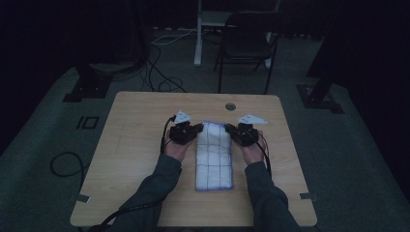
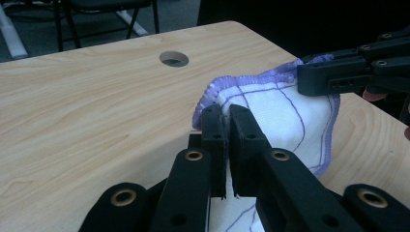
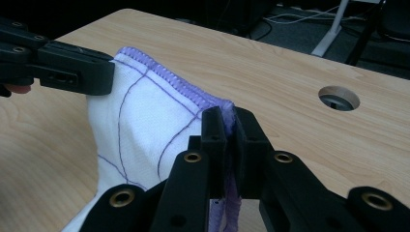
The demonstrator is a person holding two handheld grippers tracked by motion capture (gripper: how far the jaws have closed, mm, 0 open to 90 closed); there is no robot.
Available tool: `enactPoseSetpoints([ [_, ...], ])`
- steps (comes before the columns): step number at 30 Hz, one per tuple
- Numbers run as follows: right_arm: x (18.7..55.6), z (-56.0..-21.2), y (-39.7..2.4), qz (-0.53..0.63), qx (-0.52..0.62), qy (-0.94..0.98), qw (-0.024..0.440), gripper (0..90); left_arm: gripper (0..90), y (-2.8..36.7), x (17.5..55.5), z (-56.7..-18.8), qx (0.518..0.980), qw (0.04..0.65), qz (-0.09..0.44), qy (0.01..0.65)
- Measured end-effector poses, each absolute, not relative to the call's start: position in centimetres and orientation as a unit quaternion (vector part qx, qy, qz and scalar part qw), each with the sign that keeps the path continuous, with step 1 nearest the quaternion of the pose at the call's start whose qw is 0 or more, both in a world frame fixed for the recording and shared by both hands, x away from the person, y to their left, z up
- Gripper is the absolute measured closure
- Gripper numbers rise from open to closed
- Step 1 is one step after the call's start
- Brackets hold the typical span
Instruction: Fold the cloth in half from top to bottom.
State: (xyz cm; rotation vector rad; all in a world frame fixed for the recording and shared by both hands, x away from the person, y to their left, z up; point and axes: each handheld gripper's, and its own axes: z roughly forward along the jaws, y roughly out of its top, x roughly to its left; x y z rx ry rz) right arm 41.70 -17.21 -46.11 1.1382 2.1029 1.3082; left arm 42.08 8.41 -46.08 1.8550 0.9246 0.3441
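Note:
A white cloth (image 1: 214, 157) with purple grid lines and a purple hem lies folded lengthwise on the wooden table (image 1: 135, 121). My left gripper (image 1: 197, 128) is shut on the cloth's far left corner, and my right gripper (image 1: 230, 128) is shut on its far right corner. That far edge is lifted a little off the table. In the left gripper view my left gripper (image 2: 226, 112) pinches the hem of the cloth (image 2: 285, 111), with the right gripper (image 2: 309, 79) across from it. In the right gripper view my right gripper (image 3: 230, 115) clamps the cloth (image 3: 140, 116), and the left gripper (image 3: 104, 77) holds the other corner.
A round cable hole (image 1: 230, 106) sits in the table just beyond the cloth. A folding chair (image 1: 246, 43) and a white stand (image 1: 199, 34) are on the floor behind the table. Cables (image 1: 63, 164) lie on the floor at the left.

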Motion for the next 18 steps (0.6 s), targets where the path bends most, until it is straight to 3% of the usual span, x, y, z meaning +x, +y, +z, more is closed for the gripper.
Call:
enactPoseSetpoints([
  [18, 39.3, -45.4, -17.4, 0.476, 0.39, 0.759, 0.211, 85.5, 86.5, 8.6, 39.8, -45.6, 0.762, 0.509, 0.141, 0.374],
])
